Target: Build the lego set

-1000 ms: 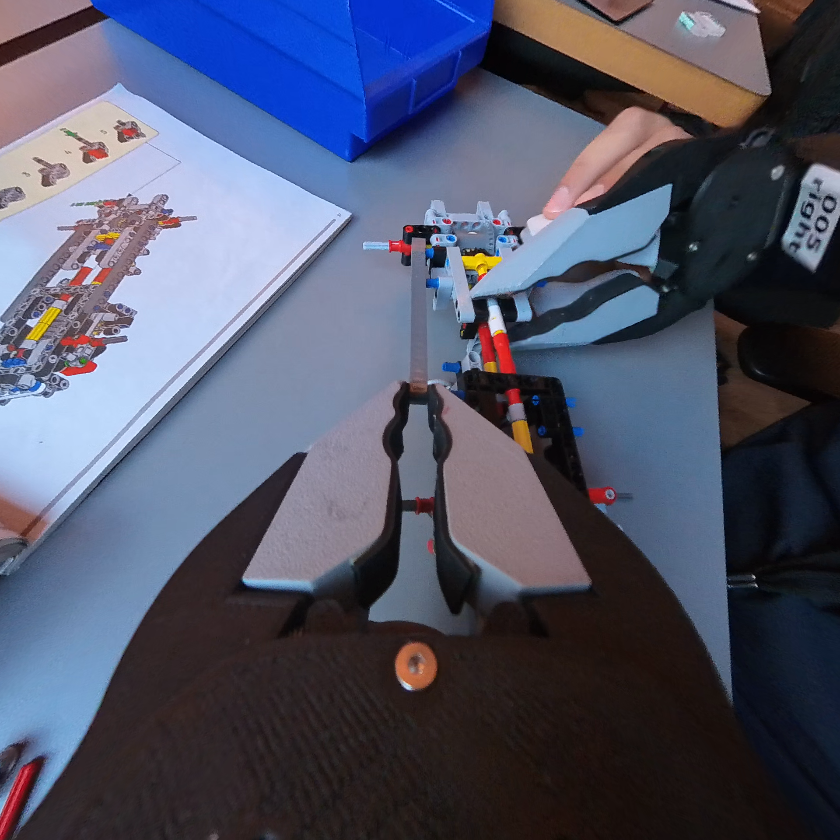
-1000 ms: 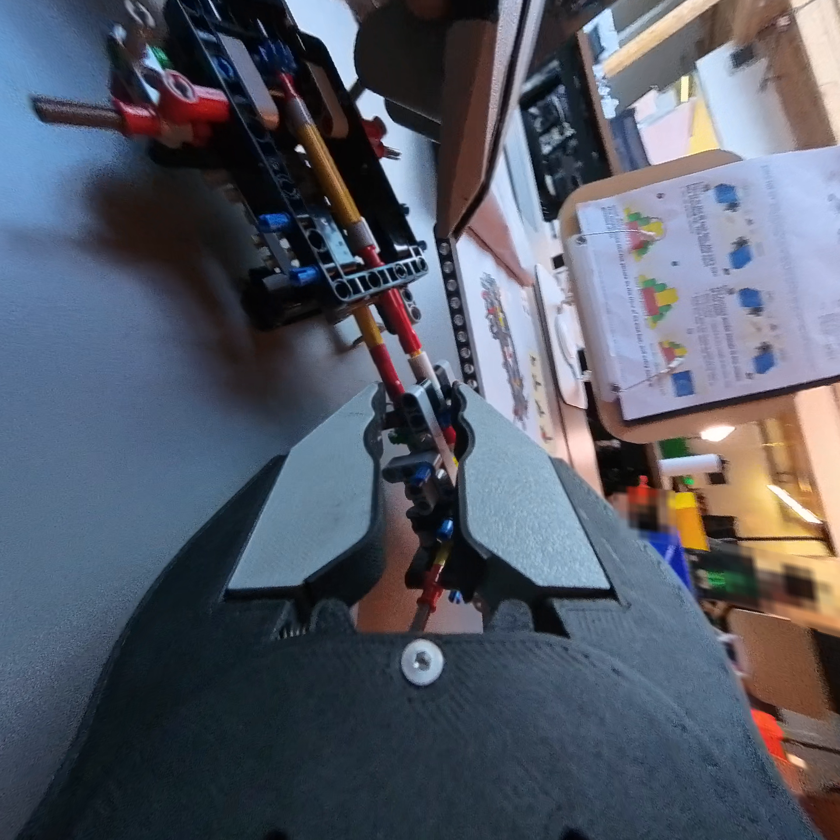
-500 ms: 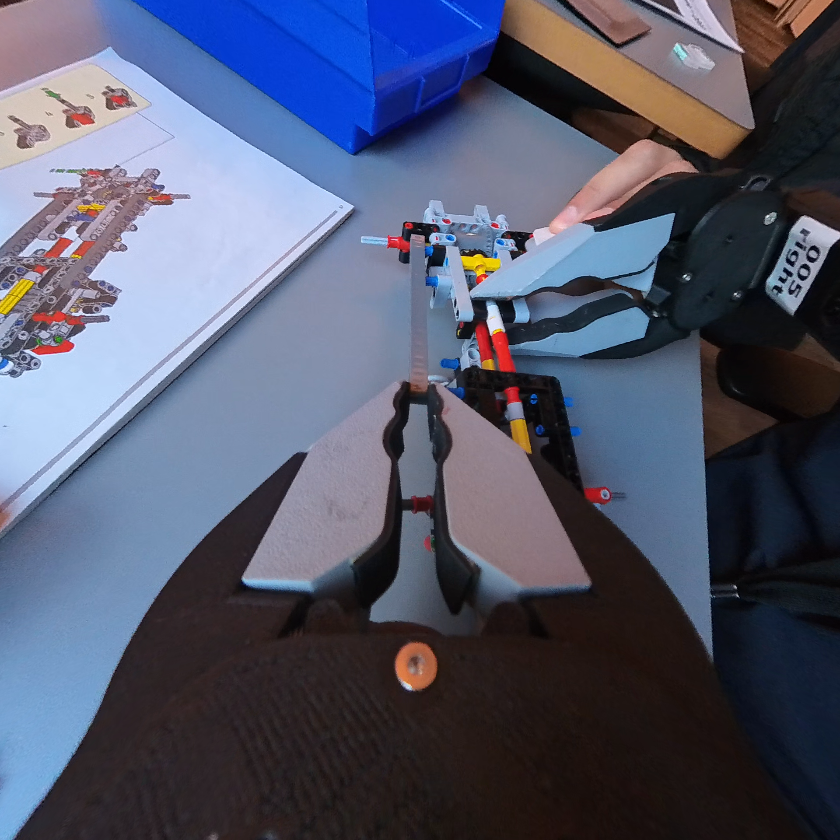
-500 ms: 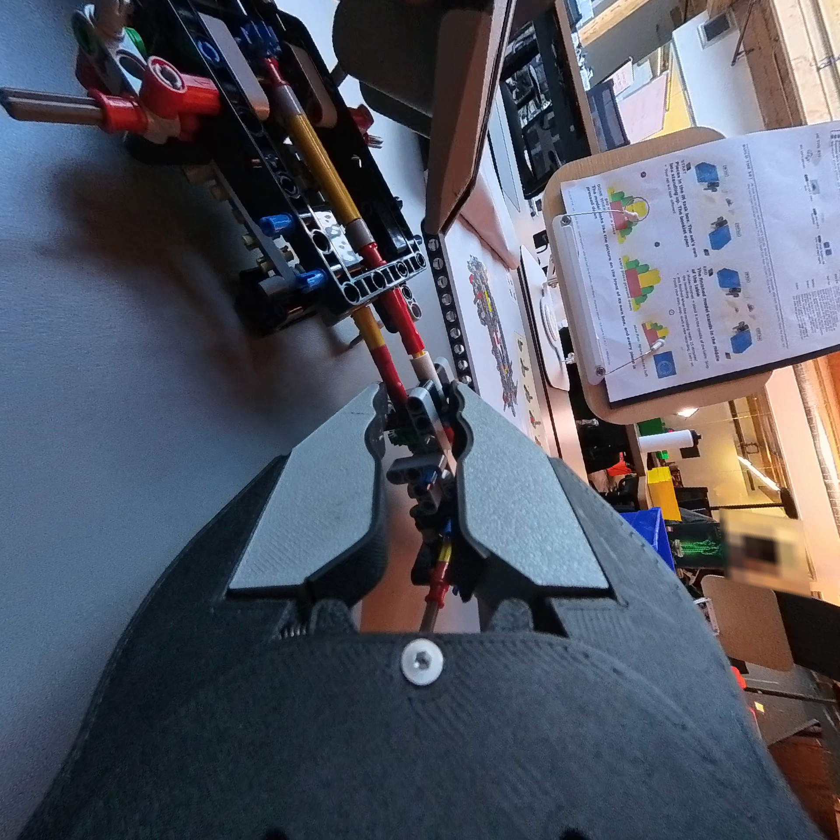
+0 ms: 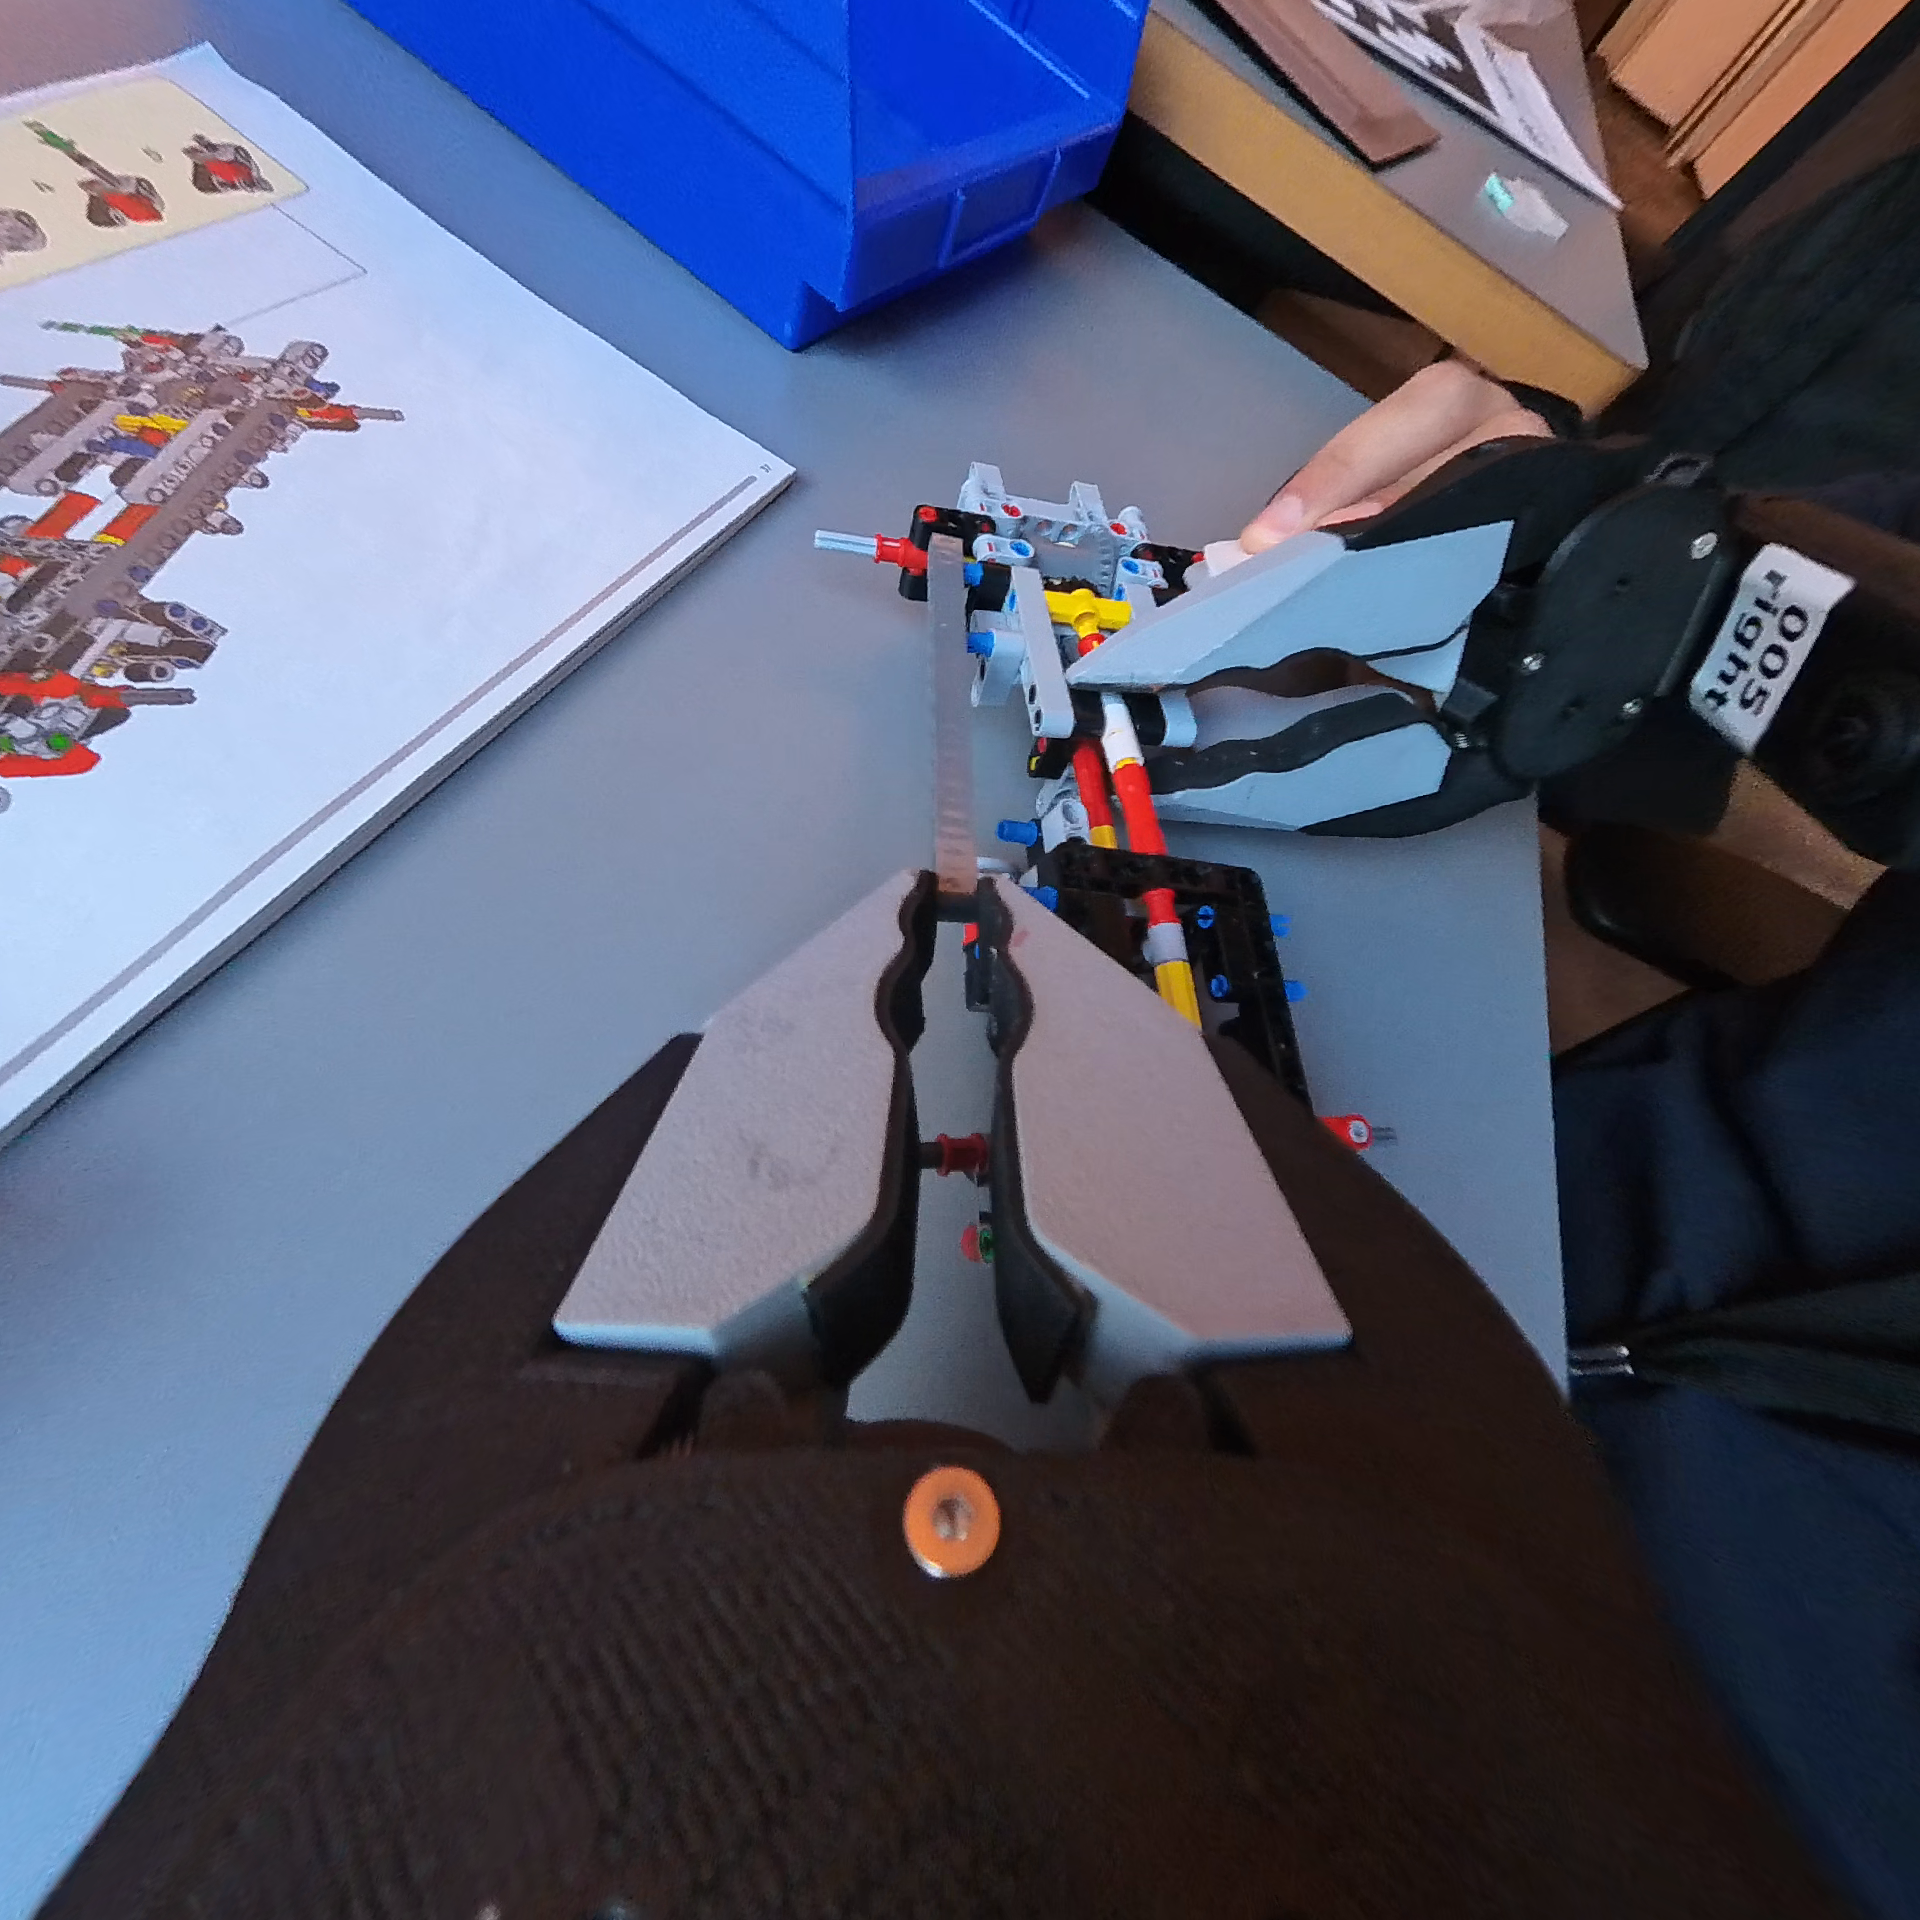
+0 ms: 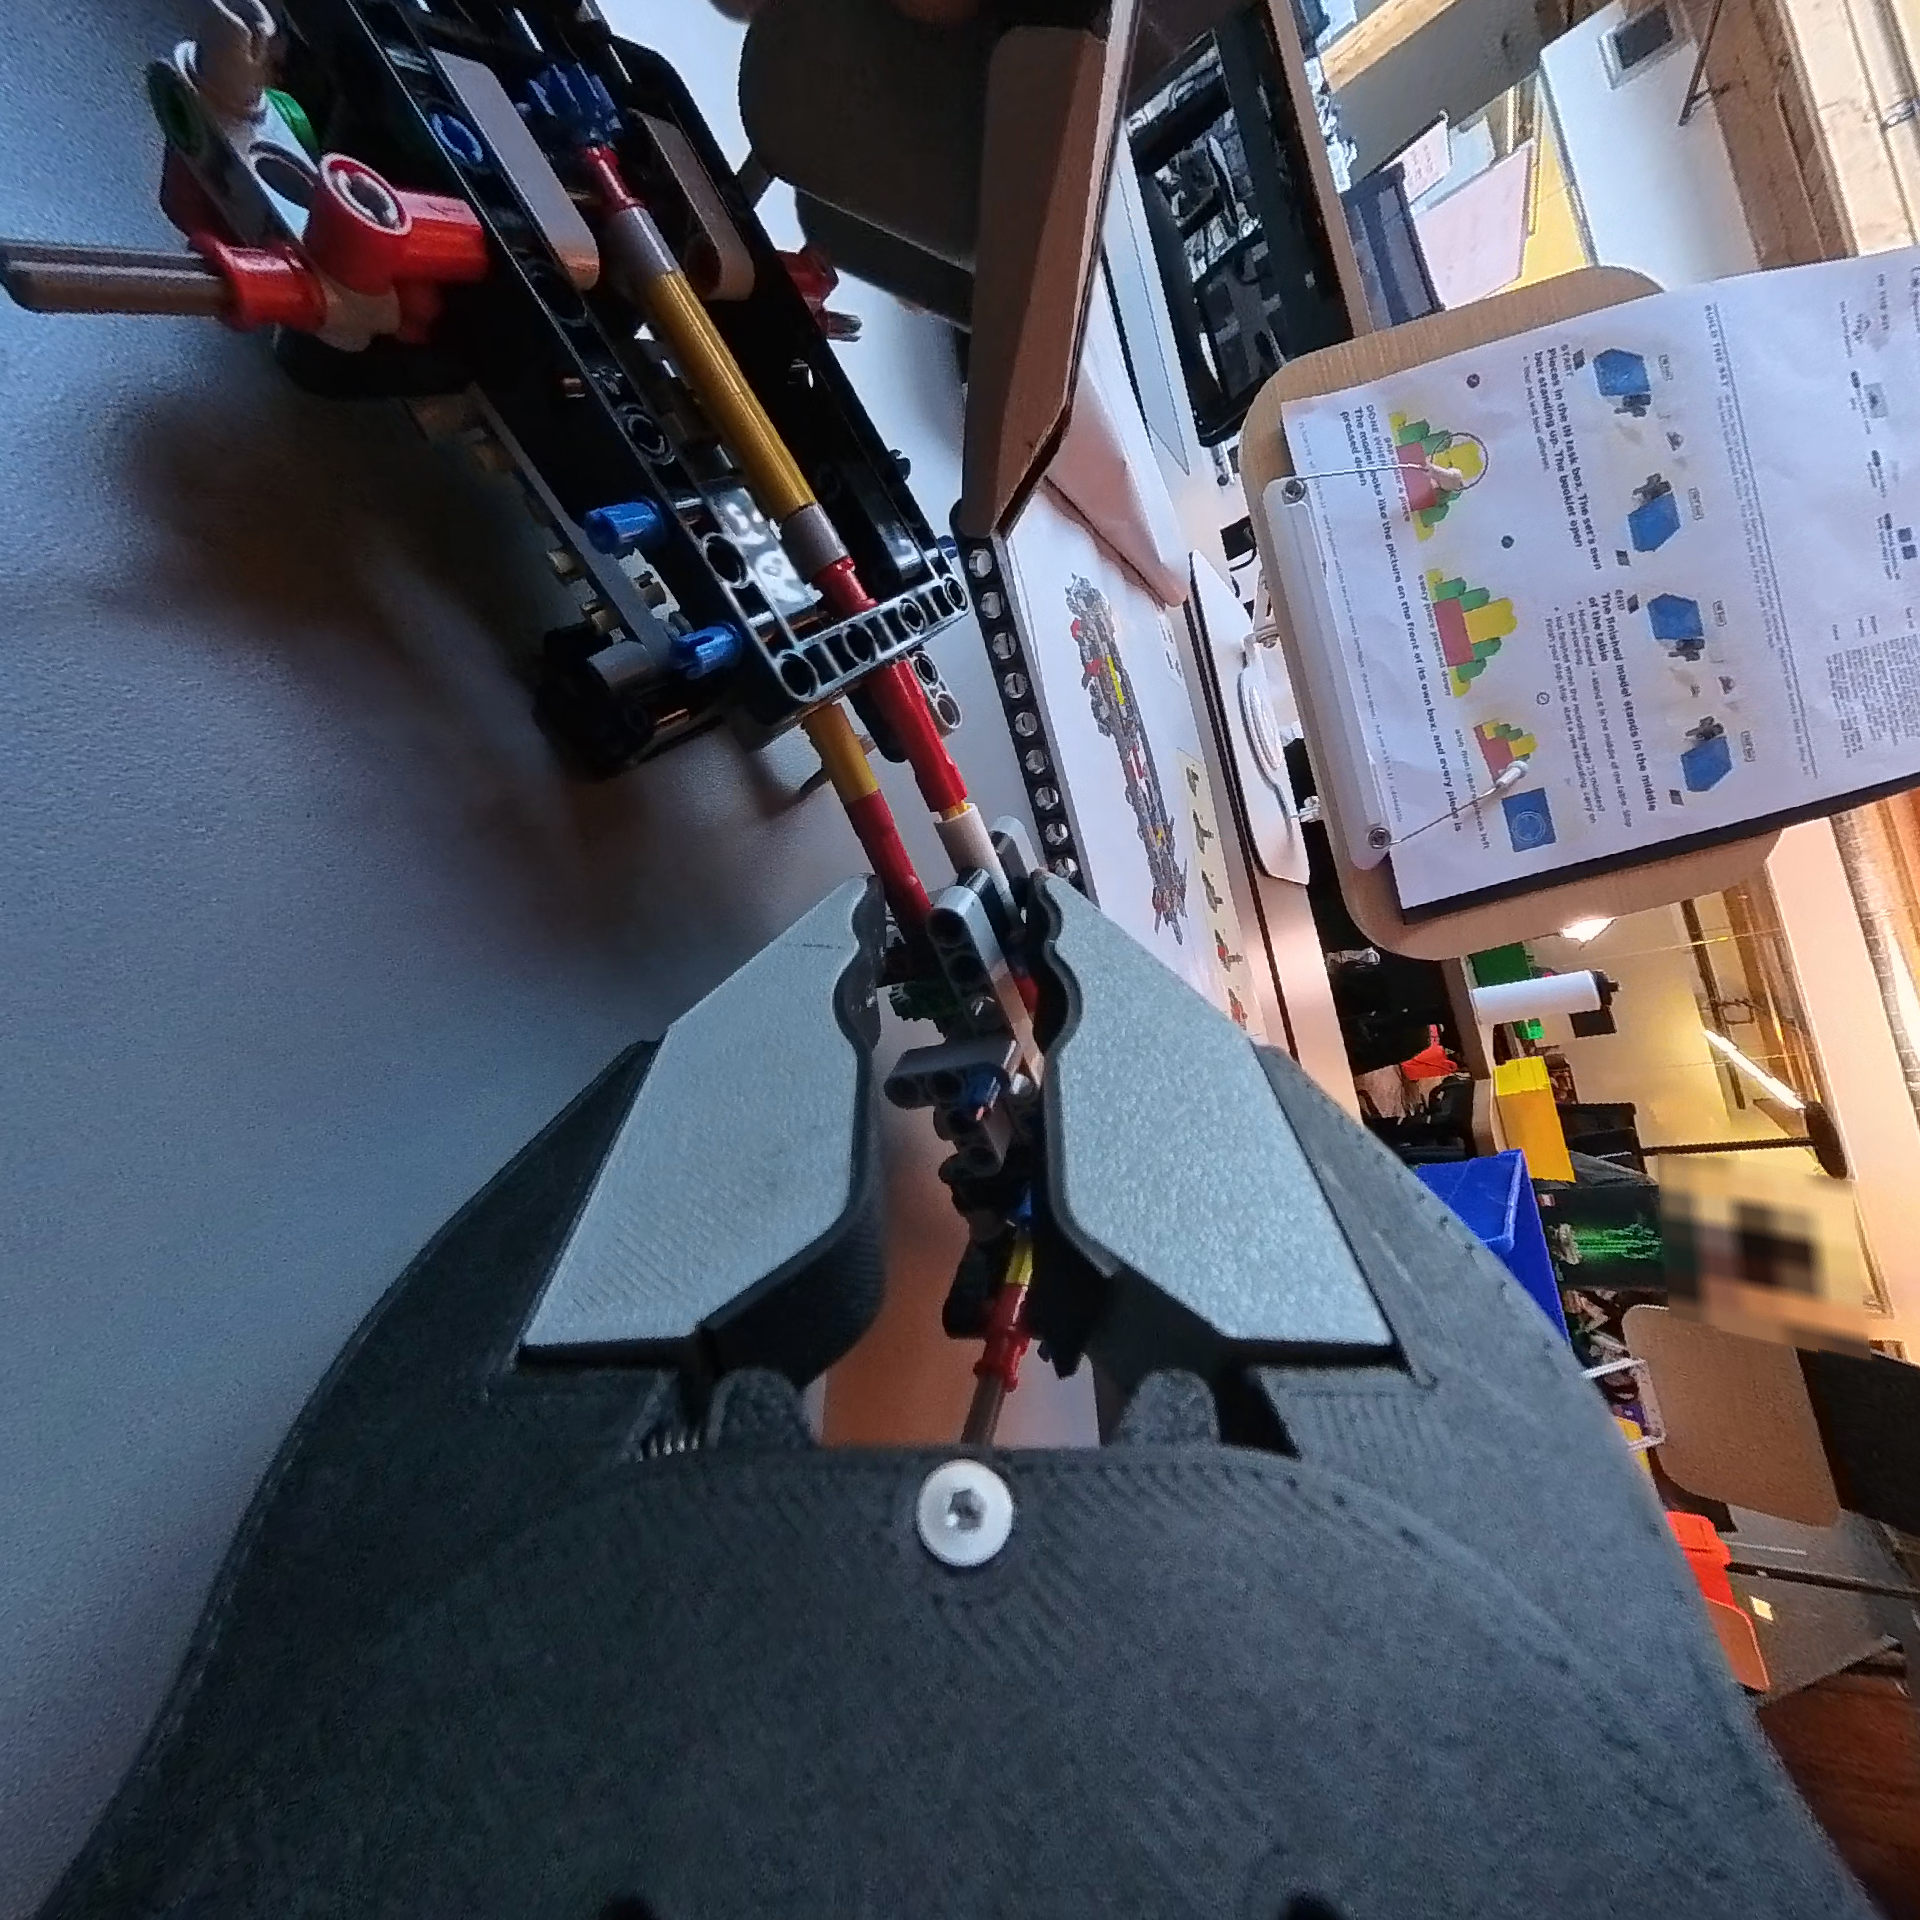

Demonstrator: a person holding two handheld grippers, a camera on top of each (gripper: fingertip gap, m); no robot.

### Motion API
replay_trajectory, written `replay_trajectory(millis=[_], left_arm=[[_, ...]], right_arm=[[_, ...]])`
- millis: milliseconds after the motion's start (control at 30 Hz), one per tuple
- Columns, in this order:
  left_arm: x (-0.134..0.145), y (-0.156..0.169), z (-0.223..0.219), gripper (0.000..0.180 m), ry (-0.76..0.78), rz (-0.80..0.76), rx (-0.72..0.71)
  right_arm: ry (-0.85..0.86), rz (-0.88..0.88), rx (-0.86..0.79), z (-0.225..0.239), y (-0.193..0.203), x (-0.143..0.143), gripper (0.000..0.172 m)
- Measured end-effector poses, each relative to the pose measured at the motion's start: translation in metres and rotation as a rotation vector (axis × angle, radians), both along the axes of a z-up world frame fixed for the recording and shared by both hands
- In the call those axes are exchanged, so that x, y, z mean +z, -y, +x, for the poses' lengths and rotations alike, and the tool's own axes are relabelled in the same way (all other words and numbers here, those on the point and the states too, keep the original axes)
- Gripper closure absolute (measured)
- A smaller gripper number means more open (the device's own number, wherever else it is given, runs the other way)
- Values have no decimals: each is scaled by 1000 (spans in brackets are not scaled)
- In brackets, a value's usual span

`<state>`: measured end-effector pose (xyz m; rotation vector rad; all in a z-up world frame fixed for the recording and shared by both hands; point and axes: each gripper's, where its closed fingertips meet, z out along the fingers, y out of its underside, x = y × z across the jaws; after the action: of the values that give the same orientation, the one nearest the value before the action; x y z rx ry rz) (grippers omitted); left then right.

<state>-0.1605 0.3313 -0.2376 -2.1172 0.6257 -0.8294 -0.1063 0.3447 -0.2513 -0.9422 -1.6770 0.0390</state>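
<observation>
My left gripper (image 5: pixel 958 899) is shut on one end of a long thin black beam with holes (image 5: pixel 948 717). The beam reaches forward along the left side of a brick model (image 5: pixel 1081 623) on the grey table (image 5: pixel 623 883), and its far end lies by the model's grey end. My right gripper (image 5: pixel 1117 727) comes in from the right and is shut on the model's grey part next to two red axles. In the right wrist view the right gripper (image 6: pixel 956 914) clamps that grey part (image 6: pixel 971 956). The beam (image 6: pixel 1023 707) and the model's black frame (image 6: pixel 727 468) lie ahead of it.
An open instruction booklet (image 5: pixel 312 520) lies at the left and a blue bin (image 5: pixel 831 135) stands at the back. A person's hand (image 5: pixel 1382 457) is on the right gripper. The table's edge (image 5: pixel 1538 935) runs close on the right. A clipboard with a printed sheet (image 6: pixel 1610 571) stands beyond.
Both grasps hold as before. The left wrist view has shifted a little, so the booklet and bin sit farther left and up. The beam stays alongside the model.
</observation>
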Motion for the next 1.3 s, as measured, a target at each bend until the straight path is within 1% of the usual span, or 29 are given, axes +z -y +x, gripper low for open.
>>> replay_trajectory(millis=[67, 400, 467, 533, 600, 733, 933, 1100, 1300], left_arm=[[0, 0, 0, 175, 23, -11, -1], [-3, 0, 4, 176, 30, -22, -8], [-20, 5, 10, 175, -26, -61, -36], [-15, 3, 10, 175, 1, -52, -28], [-5, 0, 8, 175, 29, -12, -17], [-3, 0, 8, 175, 12, -2, -19], [5, -8, 2, 175, 30, 36, 31], [4, -10, 4, 175, 18, 49, 37], [13, -16, -3, 175, 21, 101, 77]], right_arm=[[0, -3, 1, 0, 0, 0, 148], [0, -22, -12, 2, -2, 0, 148], [-40, 5, -17, 1, -4, 8, 146], [-40, -1, -17, 2, -5, 7, 146], [-28, -35, -9, 4, -4, 4, 146], [-23, -21, 0, 4, -3, 4, 146], [-19, 3, 12, 4, -2, 5, 146], [2, -6, 12, 6, -4, 0, 147], [-11, 9, 24, 5, -3, 2, 147]])
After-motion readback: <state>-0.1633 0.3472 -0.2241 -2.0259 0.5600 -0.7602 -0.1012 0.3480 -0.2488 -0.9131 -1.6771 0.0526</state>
